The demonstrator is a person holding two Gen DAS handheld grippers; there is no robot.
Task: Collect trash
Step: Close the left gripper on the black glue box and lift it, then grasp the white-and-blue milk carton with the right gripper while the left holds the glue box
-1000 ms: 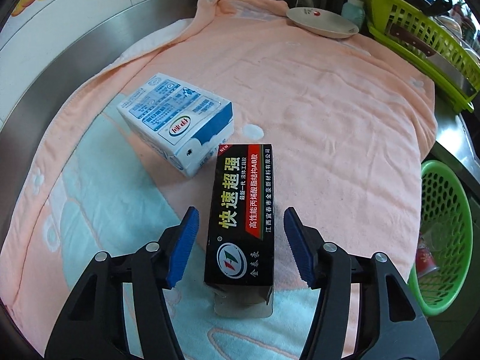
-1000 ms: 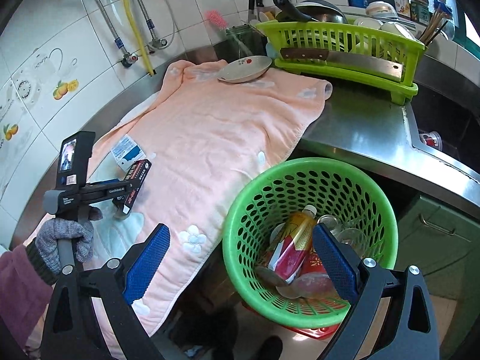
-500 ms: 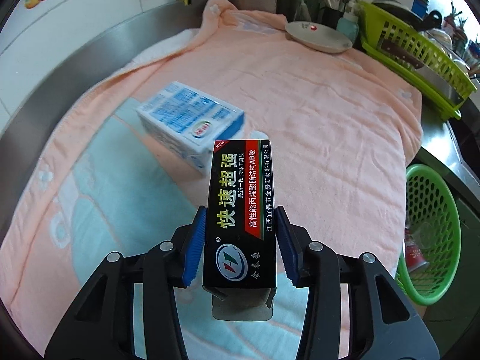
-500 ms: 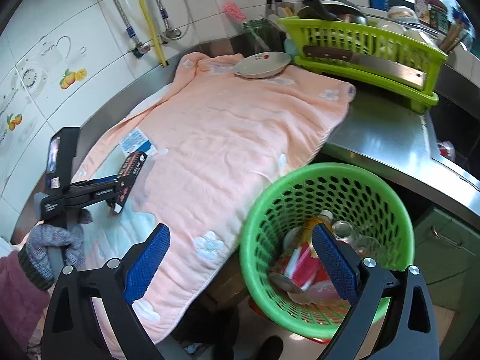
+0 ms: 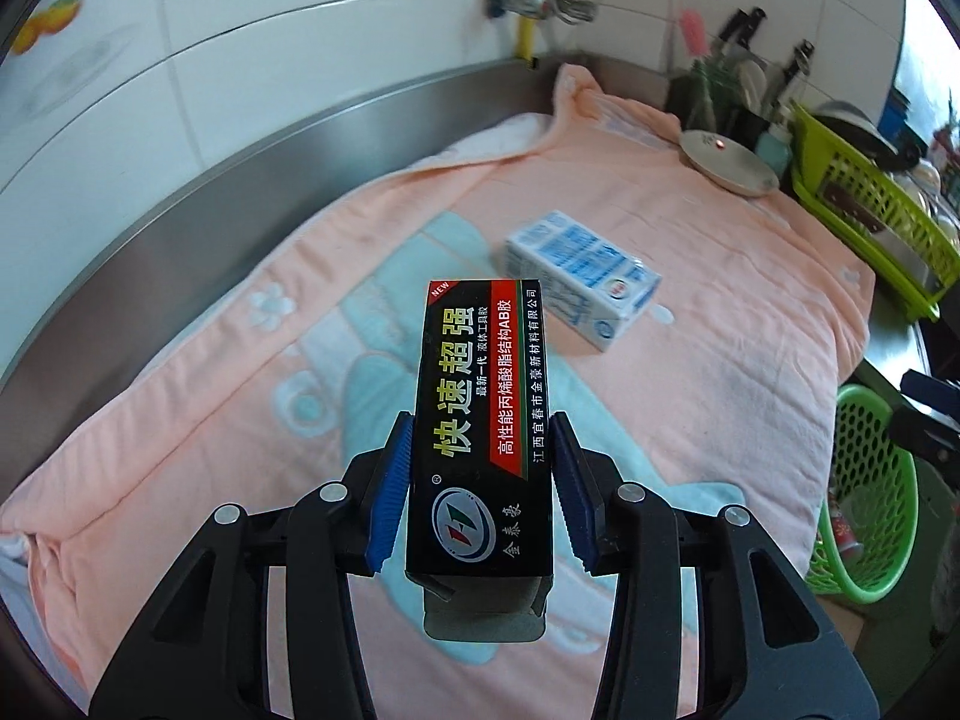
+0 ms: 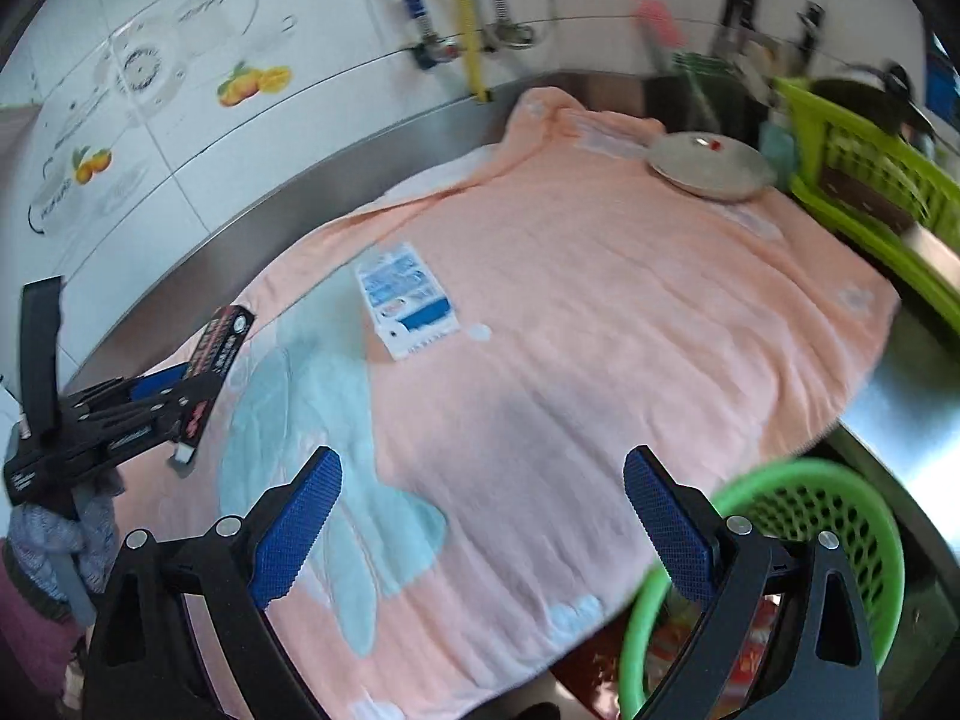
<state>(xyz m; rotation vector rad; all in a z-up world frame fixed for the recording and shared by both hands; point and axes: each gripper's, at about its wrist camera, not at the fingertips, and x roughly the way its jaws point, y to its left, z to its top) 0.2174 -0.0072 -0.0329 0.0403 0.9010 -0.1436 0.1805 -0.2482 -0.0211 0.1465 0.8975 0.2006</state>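
Note:
My left gripper (image 5: 482, 495) is shut on a black glue box (image 5: 483, 408) with yellow and red lettering and holds it above the pink towel (image 5: 690, 396). The box also shows in the right wrist view (image 6: 219, 354), held in the left gripper (image 6: 174, 402) at the left. A blue and white milk carton (image 5: 582, 276) lies on its side on the towel; it also shows in the right wrist view (image 6: 408, 300). My right gripper (image 6: 483, 519) is open and empty over the towel's front edge. A green trash basket (image 6: 798, 546) with several items in it stands below the counter at the right.
A shallow plate (image 6: 711, 165) lies at the towel's far end. A green dish rack (image 6: 870, 180) stands at the right on the steel counter (image 6: 924, 414). A tiled wall (image 5: 240, 60) with pipes rises behind. The basket also shows in the left wrist view (image 5: 870, 480).
My left gripper closed on the glue box and has lifted it up and back from the towel. My right gripper has swung left from over the basket to over the towel.

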